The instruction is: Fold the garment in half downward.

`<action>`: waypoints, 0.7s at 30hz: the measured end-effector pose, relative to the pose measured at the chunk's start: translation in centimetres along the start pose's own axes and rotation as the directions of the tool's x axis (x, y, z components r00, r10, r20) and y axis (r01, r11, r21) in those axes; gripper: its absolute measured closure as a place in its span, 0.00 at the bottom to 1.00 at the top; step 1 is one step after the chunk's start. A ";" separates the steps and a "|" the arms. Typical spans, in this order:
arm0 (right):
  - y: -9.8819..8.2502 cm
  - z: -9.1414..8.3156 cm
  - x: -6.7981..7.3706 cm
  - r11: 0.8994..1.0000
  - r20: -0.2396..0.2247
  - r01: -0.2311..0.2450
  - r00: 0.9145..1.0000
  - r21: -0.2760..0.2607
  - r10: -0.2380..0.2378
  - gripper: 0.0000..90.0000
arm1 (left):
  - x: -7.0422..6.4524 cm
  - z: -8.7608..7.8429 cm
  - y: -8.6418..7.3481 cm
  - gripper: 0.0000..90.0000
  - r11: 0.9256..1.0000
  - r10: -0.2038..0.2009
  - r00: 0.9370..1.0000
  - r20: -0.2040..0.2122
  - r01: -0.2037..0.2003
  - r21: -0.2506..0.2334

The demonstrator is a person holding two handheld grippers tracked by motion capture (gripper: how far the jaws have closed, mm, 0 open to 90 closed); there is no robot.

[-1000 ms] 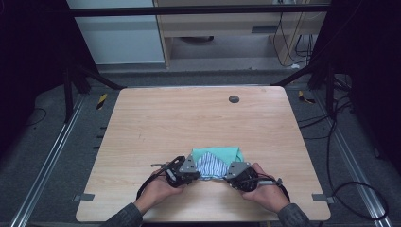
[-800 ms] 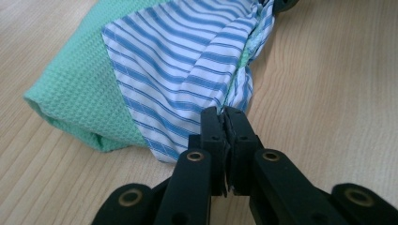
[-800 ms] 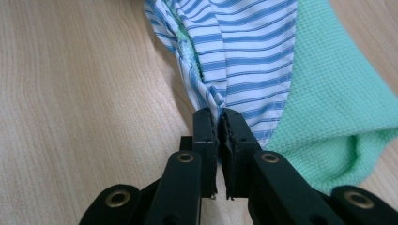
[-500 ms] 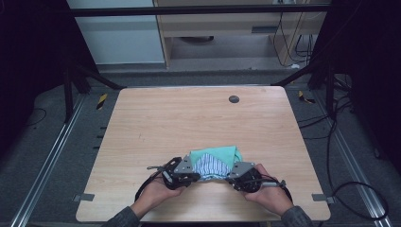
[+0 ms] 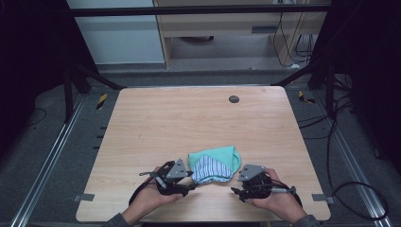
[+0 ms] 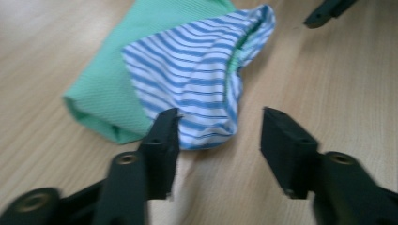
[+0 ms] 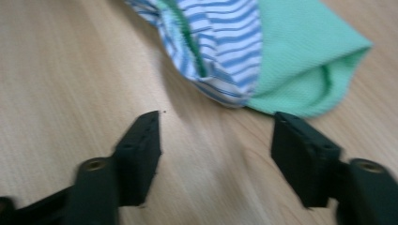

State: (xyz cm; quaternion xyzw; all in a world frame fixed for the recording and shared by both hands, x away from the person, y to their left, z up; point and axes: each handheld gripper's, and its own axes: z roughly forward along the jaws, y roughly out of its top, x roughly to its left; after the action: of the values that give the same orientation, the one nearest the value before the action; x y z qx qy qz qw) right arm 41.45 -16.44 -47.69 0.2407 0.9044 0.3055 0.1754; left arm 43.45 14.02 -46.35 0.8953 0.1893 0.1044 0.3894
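Just released: left gripper with jaws newly spread, nothing pinched, the near lip of the striped cloth lying between and just ahead of the tips, one pad at most grazing its edge. Same on the right gripper: jaws likewise just opening, standing wide over bare wood, cloth a little beyond the tips and untouched. Compared with a second ago, when both sets of tips sat tight against the fabric's near corners, now drawn back toward the table's front edge and apart from each other in the high view, left gripper close by the cloth, right gripper a bit off its right corner. Reads as a fold finished and let go. Folded garment, mint green beneath with a blue-and-white striped flap turned over it, resting flat on the wooden table near the front edge, between the two hands. Probably next: another fold, or smoothing, since the striped flap lies slightly puffed at its open hem.
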 end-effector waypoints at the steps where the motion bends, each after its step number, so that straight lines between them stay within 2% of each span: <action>1: -0.2 -0.3 -0.2 1.000 0.016 -0.014 1.000 -0.008 0.014 0.28 | 0.3 -0.3 0.0 0.44 1.000 -0.012 1.000 -0.015 0.012 -0.006; 2: -0.5 -0.5 -0.5 0.999 0.044 -0.046 0.998 -0.012 0.046 0.22 | 0.7 -0.6 -0.1 0.39 1.000 -0.026 0.999 -0.029 0.025 -0.011; 5: -0.7 -0.6 -1.0 0.997 0.067 -0.073 0.995 -0.012 0.074 0.19 | 1.8 -1.1 -0.3 0.33 0.997 -0.079 0.995 -0.065 0.077 -0.026; 9: -1.0 -0.6 -2.1 0.989 0.099 -0.147 0.984 -0.004 0.147 0.13 | 3.0 -1.5 -0.9 0.25 0.992 -0.126 0.987 -0.096 0.123 -0.030; 11: -1.2 -0.7 -2.6 0.983 0.116 -0.183 0.976 -0.008 0.183 0.12 | 3.6 -1.7 -1.2 0.21 0.989 -0.148 0.983 -0.107 0.145 -0.028; 12: -1.2 -0.7 -2.7 0.982 0.119 -0.187 0.975 -0.009 0.187 0.11 | 4.0 -1.8 -1.5 0.20 0.987 -0.161 0.980 -0.119 0.159 -0.024; 13: -1.2 -0.7 -2.7 0.982 0.119 -0.187 0.975 -0.009 0.187 0.11 | 4.0 -1.8 -1.5 0.19 0.987 -0.161 0.980 -0.119 0.159 -0.024; 14: -1.3 -0.8 -3.0 0.977 0.116 -0.212 0.971 0.001 0.210 0.09 | 4.2 -1.9 -1.6 0.18 0.986 -0.167 0.978 -0.124 0.166 -0.022; 19: -1.6 -0.9 -3.6 0.972 0.118 -0.233 0.966 0.005 0.231 0.08 | 5.1 -2.1 -2.4 0.16 0.981 -0.192 0.971 -0.139 0.192 -0.014; 21: -1.7 -0.8 -4.1 0.966 0.107 -0.258 0.961 0.019 0.254 0.08 | 5.5 -2.1 -2.6 0.15 0.979 -0.202 0.969 -0.141 0.204 0.000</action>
State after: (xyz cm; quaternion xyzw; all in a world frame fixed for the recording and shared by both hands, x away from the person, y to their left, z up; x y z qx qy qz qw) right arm 43.83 -20.25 -47.46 0.3739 0.8603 0.2980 0.1771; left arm 47.04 19.39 -46.62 0.8644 0.3076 0.1256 0.3774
